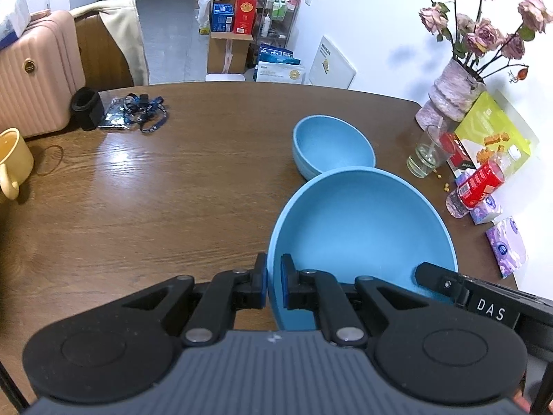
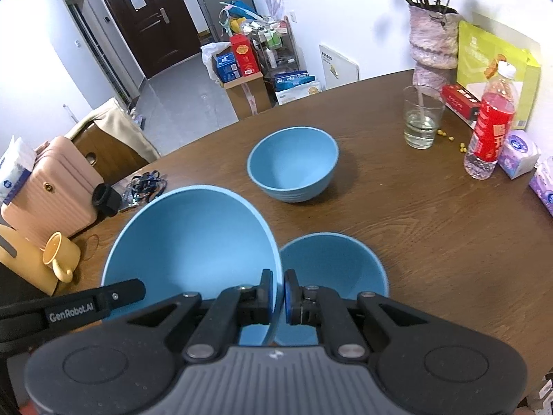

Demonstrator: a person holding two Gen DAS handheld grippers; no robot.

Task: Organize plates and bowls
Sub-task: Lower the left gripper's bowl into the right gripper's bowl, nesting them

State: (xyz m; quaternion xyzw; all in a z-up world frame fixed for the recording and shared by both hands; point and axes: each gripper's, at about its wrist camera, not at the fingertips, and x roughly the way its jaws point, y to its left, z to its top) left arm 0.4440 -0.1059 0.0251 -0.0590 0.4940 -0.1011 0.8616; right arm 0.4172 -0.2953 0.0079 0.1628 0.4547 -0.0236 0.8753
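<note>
- Two grippers shared the large blue bowl (image 2: 193,242): the left gripper (image 1: 273,282) was clamped on its near-left rim, one pad inside the wall and one outside, and the right gripper (image 2: 277,292) was clamped on the opposite rim the same way.
- Past the right fingertips and slightly to their right, a medium blue bowl (image 2: 293,166) stood upright on the wooden table (image 2: 432,224), apart from the held one.
- Just beyond the right gripper, below the large bowl's rim, sat a smaller blue bowl (image 2: 342,266); whether the two touched could not be told.
- Judged from this, the step was carrying the large bowl to a nesting spot. Doing it well would mean keeping both hands level and moving together, so the rim did not twist between the pads.
- Far right of the fingers, the drinking glass (image 2: 421,121) and the red-labelled bottle (image 2: 490,128) needed a wide berth.
</note>
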